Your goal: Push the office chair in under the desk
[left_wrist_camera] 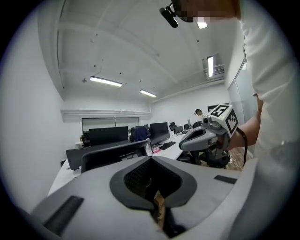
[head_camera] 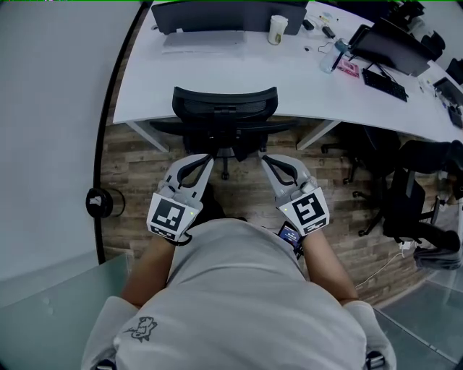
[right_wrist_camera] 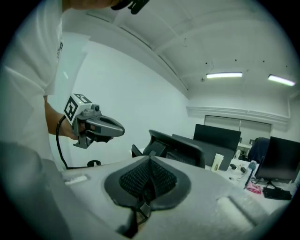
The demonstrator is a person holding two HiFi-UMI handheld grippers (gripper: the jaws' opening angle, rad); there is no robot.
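The black office chair [head_camera: 225,110] stands with its seat under the white desk [head_camera: 289,79] and its backrest at the desk's front edge. My left gripper [head_camera: 208,158] and right gripper [head_camera: 265,159] point at the chair from behind, side by side just below the backrest. Both are shut, their jaws meeting at the tips with nothing between them. Whether the tips touch the chair I cannot tell. The backrest's top edge [left_wrist_camera: 112,157] shows past the closed left gripper [left_wrist_camera: 151,158]. In the right gripper view it [right_wrist_camera: 178,146] rises beyond the closed right gripper [right_wrist_camera: 150,158].
On the desk are a dark monitor [head_camera: 224,14], a paper cup [head_camera: 278,30], a keyboard [head_camera: 383,83] and small items. More black chairs [head_camera: 405,195] stand at the right. A curved glass wall and a round black object [head_camera: 99,202] border the left.
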